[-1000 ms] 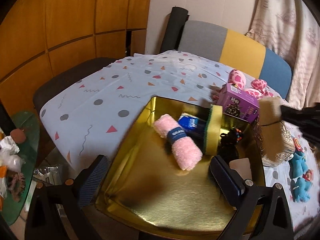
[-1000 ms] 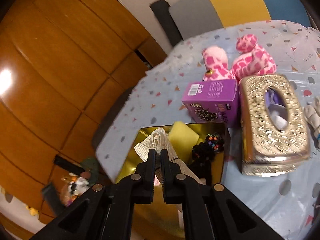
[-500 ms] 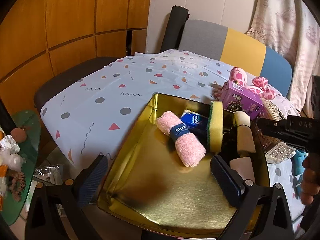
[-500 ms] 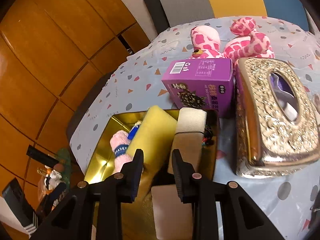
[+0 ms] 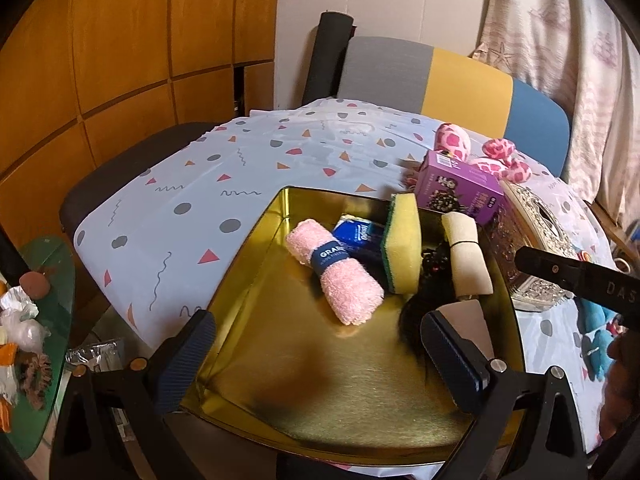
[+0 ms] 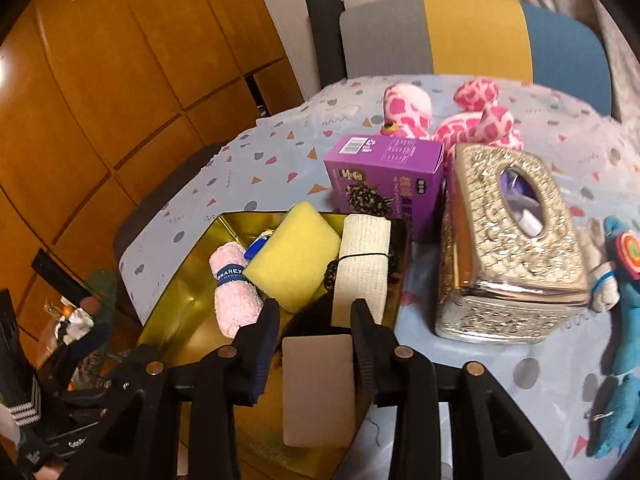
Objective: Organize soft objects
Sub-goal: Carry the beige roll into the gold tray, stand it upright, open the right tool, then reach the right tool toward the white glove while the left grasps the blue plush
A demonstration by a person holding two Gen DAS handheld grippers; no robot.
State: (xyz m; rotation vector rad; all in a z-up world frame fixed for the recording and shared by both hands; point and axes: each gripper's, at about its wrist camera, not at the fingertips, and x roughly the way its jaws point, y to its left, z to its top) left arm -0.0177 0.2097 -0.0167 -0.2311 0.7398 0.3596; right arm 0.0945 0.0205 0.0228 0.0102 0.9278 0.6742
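A gold tray (image 5: 280,360) holds a rolled pink towel (image 5: 336,272), a blue packet (image 5: 358,236), a yellow sponge (image 5: 402,248) on edge, a black scrunchie (image 5: 434,256), a beige pad (image 5: 460,308) and a cream bandage roll (image 5: 466,260). My left gripper (image 5: 320,360) is open over the tray's near end with nothing between its fingers. My right gripper (image 6: 316,320) hangs over the tray's right side, its jaws opening. The bandage roll (image 6: 362,268) lies free just beyond its fingertips. The beige pad (image 6: 318,384) shows below the gap, untouched.
Right of the tray stand a purple box (image 6: 384,180) and an ornate gold tissue box (image 6: 508,248). A pink spotted plush (image 6: 408,110) lies behind them, and a blue plush (image 6: 624,400) at the right edge. A chair (image 6: 472,32) backs the table; a green glass side table (image 5: 44,280) is left.
The right gripper was shut on the cream bandage roll above the tray. The roll now lies in the tray beside the sponge, and the jaws have parted. The left gripper has not moved.
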